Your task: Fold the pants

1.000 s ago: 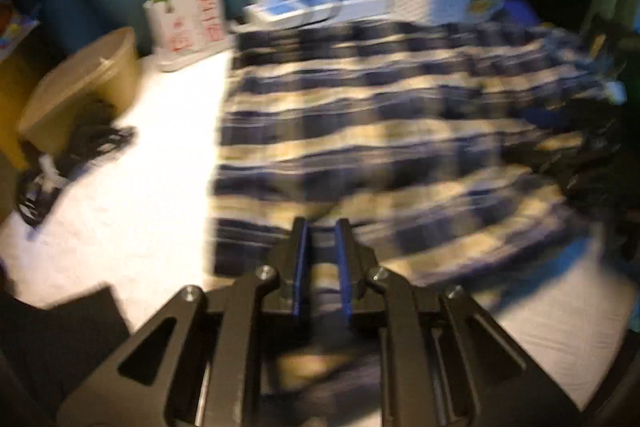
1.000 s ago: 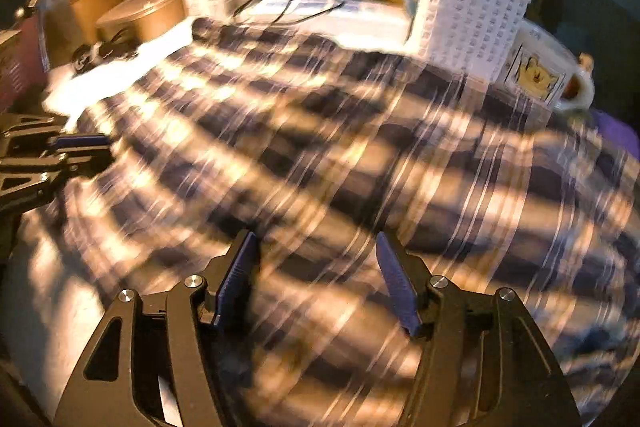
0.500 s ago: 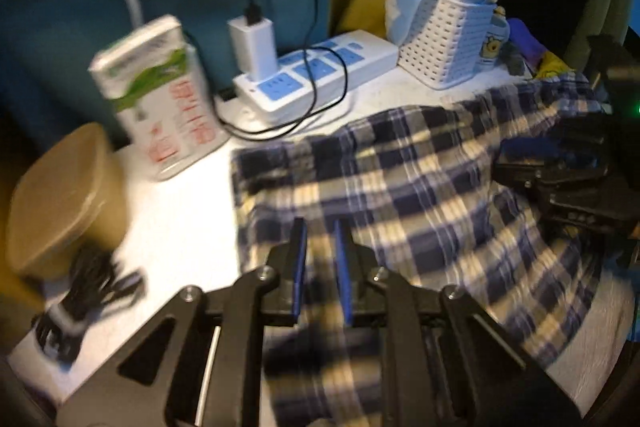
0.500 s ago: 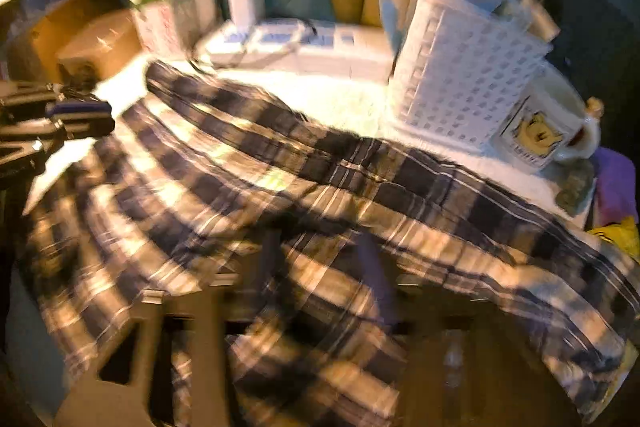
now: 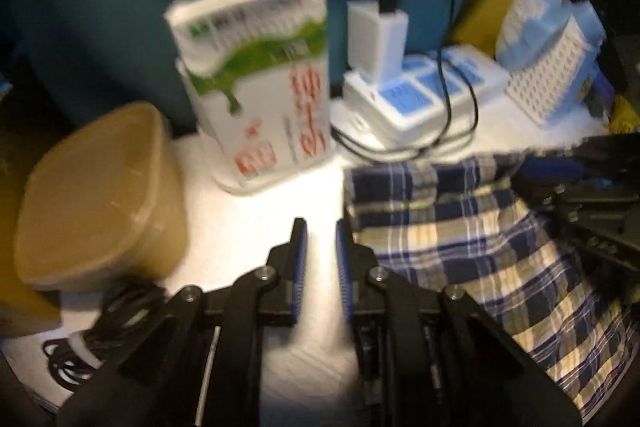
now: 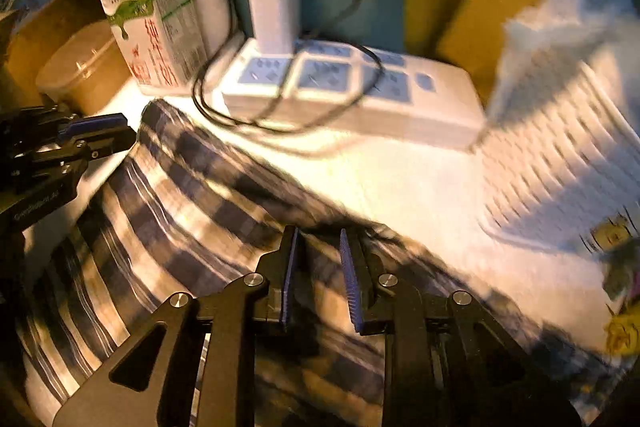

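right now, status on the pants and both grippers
Left gripper nearly closed at pants corner, grip unclear. Right gripper looks pinched on pants fold. Power strip and white basket close ahead.

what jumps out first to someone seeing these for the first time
The blue and cream plaid pants dominate, spread over the white table with the right gripper over the cloth near its far edge. Behind them stands a green and white milk carton beside a white power strip with a plugged-in charger. A white lattice basket sits at the right.
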The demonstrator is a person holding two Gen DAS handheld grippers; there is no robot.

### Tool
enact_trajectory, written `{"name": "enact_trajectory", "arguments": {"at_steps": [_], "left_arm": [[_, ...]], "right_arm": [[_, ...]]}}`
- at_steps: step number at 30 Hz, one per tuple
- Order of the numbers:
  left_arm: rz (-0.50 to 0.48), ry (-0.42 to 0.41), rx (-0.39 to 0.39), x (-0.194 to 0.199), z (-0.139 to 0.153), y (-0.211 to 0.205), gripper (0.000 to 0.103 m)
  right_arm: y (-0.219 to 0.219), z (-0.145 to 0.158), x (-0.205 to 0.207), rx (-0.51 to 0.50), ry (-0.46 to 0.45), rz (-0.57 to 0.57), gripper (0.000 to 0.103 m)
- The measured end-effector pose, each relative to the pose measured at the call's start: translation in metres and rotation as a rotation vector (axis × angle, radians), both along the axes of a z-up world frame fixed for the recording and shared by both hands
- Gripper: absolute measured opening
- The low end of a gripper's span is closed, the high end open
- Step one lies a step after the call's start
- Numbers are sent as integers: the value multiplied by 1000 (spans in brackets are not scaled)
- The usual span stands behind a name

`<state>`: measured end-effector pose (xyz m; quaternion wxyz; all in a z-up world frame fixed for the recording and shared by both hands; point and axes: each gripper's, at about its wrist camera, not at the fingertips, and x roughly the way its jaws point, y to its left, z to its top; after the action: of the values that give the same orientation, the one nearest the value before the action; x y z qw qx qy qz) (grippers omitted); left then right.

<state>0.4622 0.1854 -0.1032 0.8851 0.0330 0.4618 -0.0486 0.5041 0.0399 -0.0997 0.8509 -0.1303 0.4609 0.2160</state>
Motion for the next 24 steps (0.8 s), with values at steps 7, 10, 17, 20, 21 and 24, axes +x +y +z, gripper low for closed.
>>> {"name": "enact_trajectory", "arguments": {"at_steps": [7,10,17,20,21,24], "left_arm": [[-190,-37,-86,-18,26,-41,15],[-250,25,-85,-12,10,-65,15],[-191,62,-42,16,-13,-65,15],[-113,45,75,18,-10,-53,15],[-83,45,88,17,-8,-47,15],[-38,-3,42,-3,18,-36,15]], "right_arm": [[-3,22,9,114,-57,-12,25],[-28,36,-10,122,-78,-27,25],[-81,-2,-43,-24,8,-47,25],[-105,2,-43,-38,-18,-62,23],[-113,6,-44,-68,-48,-94,23],[-141,24,-48,-41,-87,-175,24]]}}
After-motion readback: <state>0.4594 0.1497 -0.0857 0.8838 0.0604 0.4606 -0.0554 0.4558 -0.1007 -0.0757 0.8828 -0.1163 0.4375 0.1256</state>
